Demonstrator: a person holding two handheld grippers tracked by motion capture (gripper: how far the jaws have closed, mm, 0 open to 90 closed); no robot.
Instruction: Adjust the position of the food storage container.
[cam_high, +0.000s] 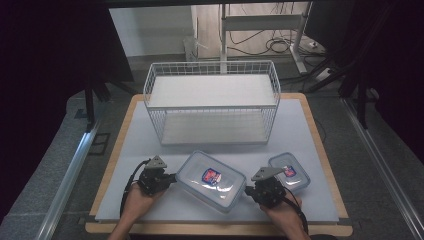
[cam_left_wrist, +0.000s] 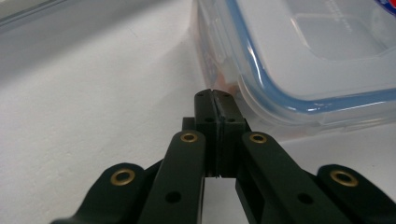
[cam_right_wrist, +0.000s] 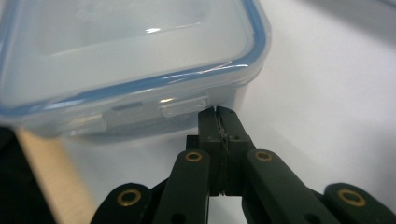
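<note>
Jaws clenched empty on both grippers flanking the large container (cam_high: 210, 180); high view adds a wire basket (cam_high: 212, 102)

Red-blue labels (cam_high: 211, 175) on both lids — lettering unreadable

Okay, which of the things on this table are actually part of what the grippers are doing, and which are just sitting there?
In use:
- large container, flanked at its two ends by the grippers
- left gripper, jaws shut at its left end
- right gripper, jaws shut at its right end

Lying about:
- small container, right of the large one
- white wire rack, behind both
</note>
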